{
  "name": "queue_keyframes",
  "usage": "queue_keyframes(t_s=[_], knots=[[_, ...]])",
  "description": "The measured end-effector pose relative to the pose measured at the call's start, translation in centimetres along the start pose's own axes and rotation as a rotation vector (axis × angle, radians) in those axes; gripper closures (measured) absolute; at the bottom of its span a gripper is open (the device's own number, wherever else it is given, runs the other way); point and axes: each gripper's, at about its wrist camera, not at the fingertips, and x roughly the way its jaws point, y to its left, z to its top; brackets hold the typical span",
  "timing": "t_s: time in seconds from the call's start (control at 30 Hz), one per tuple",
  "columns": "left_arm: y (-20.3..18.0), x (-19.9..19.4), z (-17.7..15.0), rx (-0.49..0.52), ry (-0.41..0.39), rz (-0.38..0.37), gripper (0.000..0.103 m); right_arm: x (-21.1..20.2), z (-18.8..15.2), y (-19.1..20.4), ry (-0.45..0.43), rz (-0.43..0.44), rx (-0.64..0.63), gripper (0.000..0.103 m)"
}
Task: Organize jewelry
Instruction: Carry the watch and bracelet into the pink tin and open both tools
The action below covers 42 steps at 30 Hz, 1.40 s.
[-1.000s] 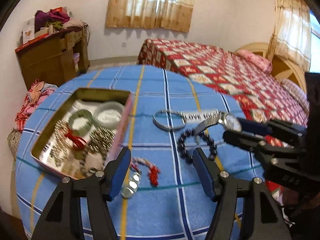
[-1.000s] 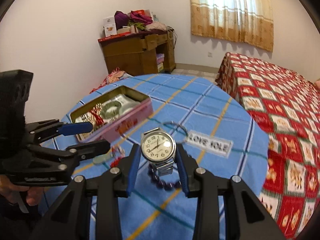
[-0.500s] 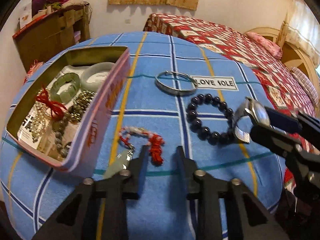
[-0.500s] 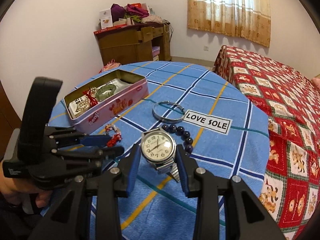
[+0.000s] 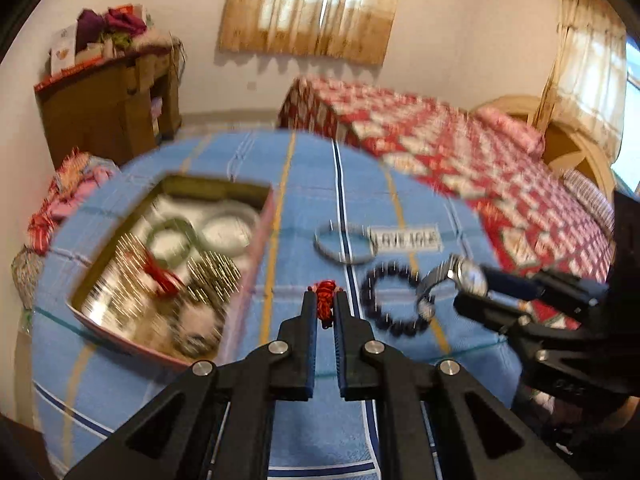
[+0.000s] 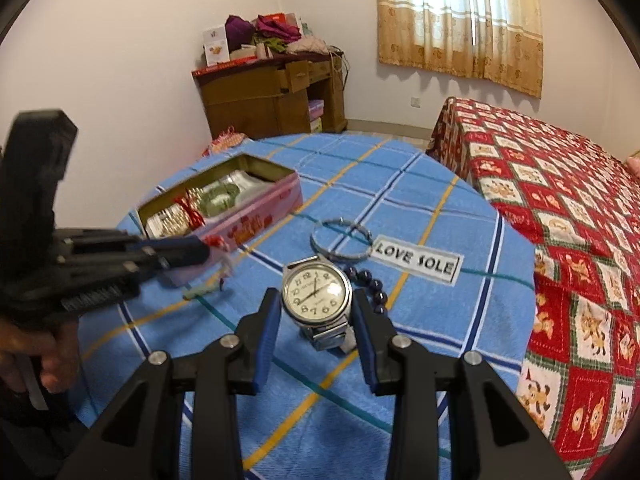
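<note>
My left gripper [image 5: 324, 304] is shut on a red cord bracelet [image 5: 325, 300] and holds it above the blue checked tablecloth [image 5: 312, 184]; in the right wrist view [image 6: 206, 250] a pale green pendant [image 6: 200, 291] hangs from it. My right gripper [image 6: 316, 308] is shut on a silver wristwatch [image 6: 317, 292], also seen in the left wrist view [image 5: 460, 276]. An open pink tin [image 5: 256, 248] with bangles and bead strings stands at the left. A dark bead bracelet [image 5: 390, 300] and a silver bangle [image 5: 344, 240] lie on the cloth.
A "LOVE SOLE" label [image 6: 416, 264] lies beside the bangle. A bed with a red patterned cover [image 6: 560, 208] stands to the right of the table. A wooden desk [image 6: 272, 96] piled with things is at the back wall.
My left gripper has closed on the red cord bracelet and lifted it off the cloth. My right gripper still holds the watch, barely moved.
</note>
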Motion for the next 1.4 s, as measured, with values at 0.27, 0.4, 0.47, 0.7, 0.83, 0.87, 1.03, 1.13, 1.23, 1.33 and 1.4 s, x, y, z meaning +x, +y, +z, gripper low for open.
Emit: queue_keyframes(t_s=[0.27, 0.4, 0.47, 0.7, 0.83, 0.87, 1.03, 1.13, 1.23, 1.33, 1.4], knots=[[2.4, -4.8, 4.4, 0.002, -0.132, 0.027, 0.097, -0.9, 4.5, 1.4, -0.065, 0.067, -0.036, 0.065], [4.3, -5.2, 5.6, -0.014, -0.16, 0.074, 0.097, -0.3, 6.6, 2.9, -0.094, 0.097, -0.072, 0.065], [5.4, -5.1, 6.0, -0.024, -0.164, 0.095, 0.097, 0.3, 7.4, 3.8, -0.104, 0.118, -0.086, 0.065], [9.0, -3.7, 6.1, -0.078, -0.15, 0.148, 0.097, 3.5, 9.6, 6.9, -0.092, 0.207, -0.11, 0.065], [10.2, -2.8, 5.6, -0.106, -0.135, 0.167, 0.097, 5.4, 9.6, 8.7, -0.067, 0.224, -0.143, 0.065], [10.5, -2.5, 5.4, -0.112, -0.129, 0.17, 0.097, 5.8, 9.5, 9.0, -0.06, 0.226, -0.149, 0.065], [11.3, -1.5, 4.5, -0.112, -0.107, 0.196, 0.097, 8.1, 8.7, 10.1, -0.016, 0.236, -0.165, 0.065], [11.5, -0.7, 4.0, -0.103, -0.09, 0.216, 0.096, 9.6, 7.7, 10.4, 0.021, 0.24, -0.167, 0.065], [11.6, -0.1, 3.5, -0.094, -0.078, 0.231, 0.096, 10.8, 6.8, 10.4, 0.056, 0.236, -0.16, 0.065], [11.8, 0.4, 3.0, -0.098, -0.063, 0.233, 0.096, 11.6, 5.8, 10.4, 0.086, 0.229, -0.158, 0.065], [11.9, 0.8, 2.8, -0.097, -0.052, 0.24, 0.096, 12.0, 5.6, 10.4, 0.097, 0.223, -0.155, 0.065]])
